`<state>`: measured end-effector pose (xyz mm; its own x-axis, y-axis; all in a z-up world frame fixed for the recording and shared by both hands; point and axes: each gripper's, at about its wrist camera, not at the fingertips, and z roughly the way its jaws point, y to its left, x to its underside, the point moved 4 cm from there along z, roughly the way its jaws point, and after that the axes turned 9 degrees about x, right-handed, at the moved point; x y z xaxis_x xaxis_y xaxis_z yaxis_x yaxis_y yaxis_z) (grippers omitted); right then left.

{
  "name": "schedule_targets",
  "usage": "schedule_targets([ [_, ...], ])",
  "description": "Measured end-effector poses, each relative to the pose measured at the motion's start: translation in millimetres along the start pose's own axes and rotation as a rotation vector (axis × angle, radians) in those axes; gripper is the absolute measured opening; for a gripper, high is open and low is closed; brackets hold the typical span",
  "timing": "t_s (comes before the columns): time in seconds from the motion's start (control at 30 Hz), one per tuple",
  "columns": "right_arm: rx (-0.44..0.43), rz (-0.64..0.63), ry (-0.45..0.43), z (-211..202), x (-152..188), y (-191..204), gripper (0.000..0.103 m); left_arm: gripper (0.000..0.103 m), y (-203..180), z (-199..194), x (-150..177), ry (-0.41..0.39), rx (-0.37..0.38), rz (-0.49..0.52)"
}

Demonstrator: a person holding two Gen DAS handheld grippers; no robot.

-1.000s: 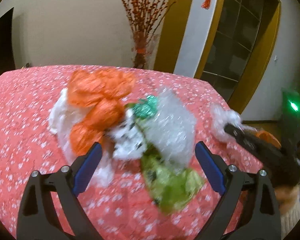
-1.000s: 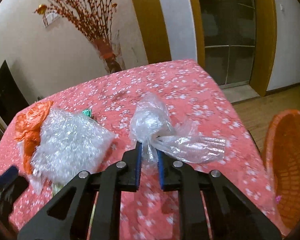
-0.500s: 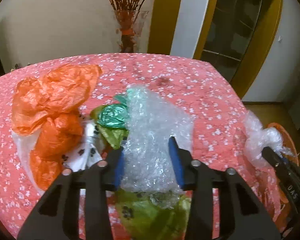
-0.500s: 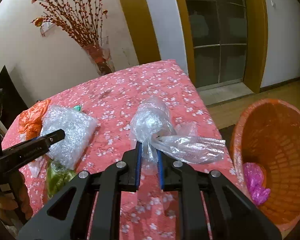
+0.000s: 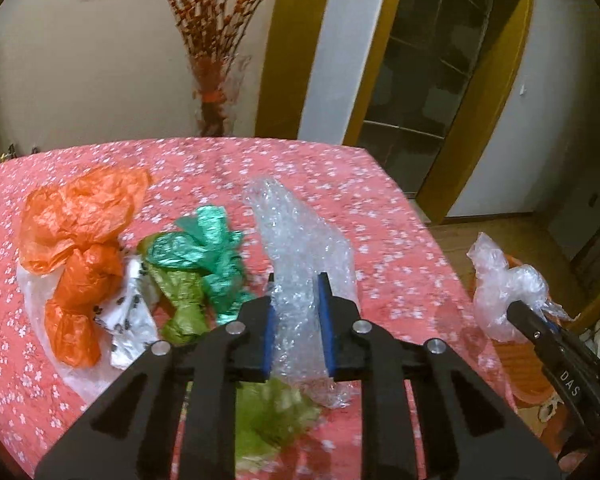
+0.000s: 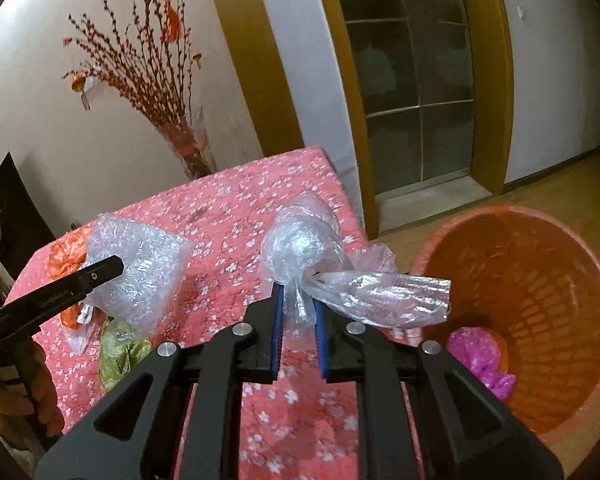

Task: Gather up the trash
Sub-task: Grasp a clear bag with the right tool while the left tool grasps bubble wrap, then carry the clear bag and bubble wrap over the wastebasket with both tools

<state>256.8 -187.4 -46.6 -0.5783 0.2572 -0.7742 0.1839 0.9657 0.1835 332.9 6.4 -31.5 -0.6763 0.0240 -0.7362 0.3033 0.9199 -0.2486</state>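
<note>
My left gripper is closing its jaws on a sheet of clear bubble wrap, and the blue pads press it from both sides, lifted off the pink flowered table. That bubble wrap also shows in the right wrist view, hanging from the left gripper's fingers. My right gripper is shut on a crumpled clear plastic bag, held near the table's right edge beside an orange mesh bin. A pink bag lies inside the bin.
More trash lies on the table: an orange bag, a green foil wrapper, a yellow-green bag and a white printed bag. A vase of red branches stands behind the table. A glass door is beyond.
The left gripper went from wide open to closed on the bubble wrap and lifted it. The right gripper carried its clear bag rightwards, bringing the orange bin into view.
</note>
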Motion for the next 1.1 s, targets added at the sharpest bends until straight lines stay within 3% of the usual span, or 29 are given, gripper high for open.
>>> schedule_targets([
  [0.6,0.092,0.087,-0.149,-75.8,-5.8,-75.9,0.014,0.019,-136.2,-13.6,12.2,-0.017,0.19,0.16],
  [1.1,0.153,0.182,-0.183,-93.4,1.9,-134.1,0.014,0.019,-215.8,10.8,28.4,0.023,0.285,0.239],
])
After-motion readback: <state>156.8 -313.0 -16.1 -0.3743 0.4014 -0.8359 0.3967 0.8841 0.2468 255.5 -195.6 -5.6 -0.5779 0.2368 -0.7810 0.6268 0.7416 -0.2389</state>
